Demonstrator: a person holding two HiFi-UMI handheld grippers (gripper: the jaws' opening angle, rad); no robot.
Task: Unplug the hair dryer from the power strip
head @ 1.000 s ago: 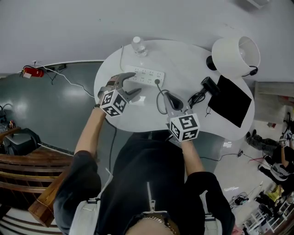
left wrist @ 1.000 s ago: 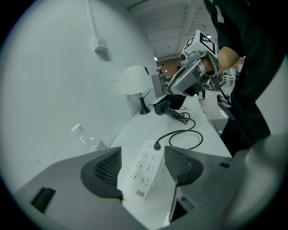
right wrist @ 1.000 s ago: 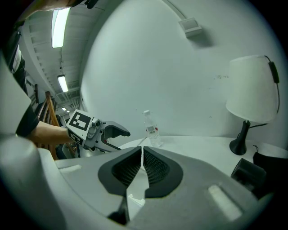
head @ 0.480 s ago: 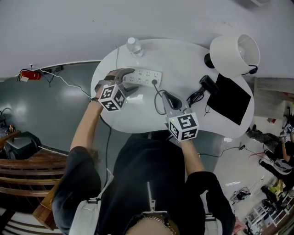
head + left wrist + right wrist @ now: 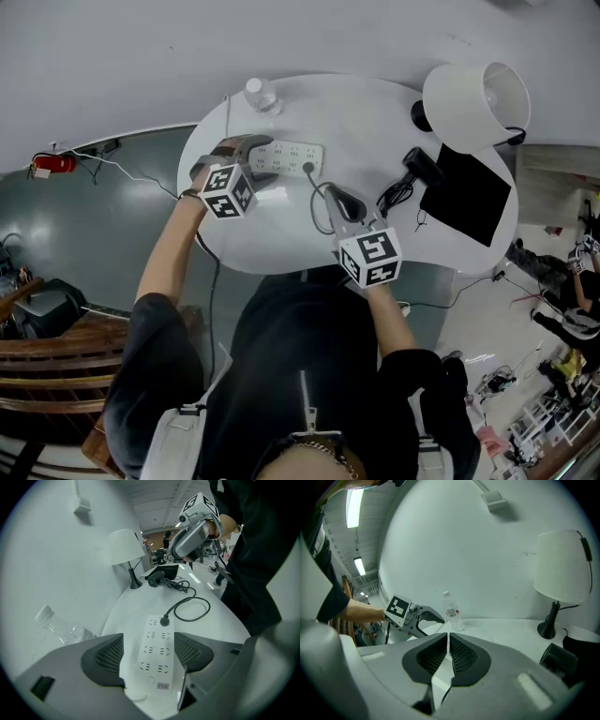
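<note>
A white power strip (image 5: 292, 156) lies on the round white table (image 5: 375, 122). A black plug (image 5: 307, 169) sits in its right end, and the black cord (image 5: 322, 202) loops away toward the black hair dryer (image 5: 420, 169). My left gripper (image 5: 262, 161) is open and straddles the strip's left end; the strip (image 5: 157, 651) lies between its pads without a visible squeeze. In the left gripper view the plug (image 5: 164, 619) stands further along the strip. My right gripper (image 5: 349, 202) hovers by the cord loop, shut (image 5: 448, 644) with nothing between its pads.
A white table lamp (image 5: 473, 101) stands at the back right beside a black flat pad (image 5: 466, 199). A clear plastic bottle (image 5: 260, 94) stands behind the strip's left end. The strip's own white cable runs off the table's far left edge.
My left gripper has come down onto the strip's left end, with its jaws a little wider. My right gripper has stayed where it was.
</note>
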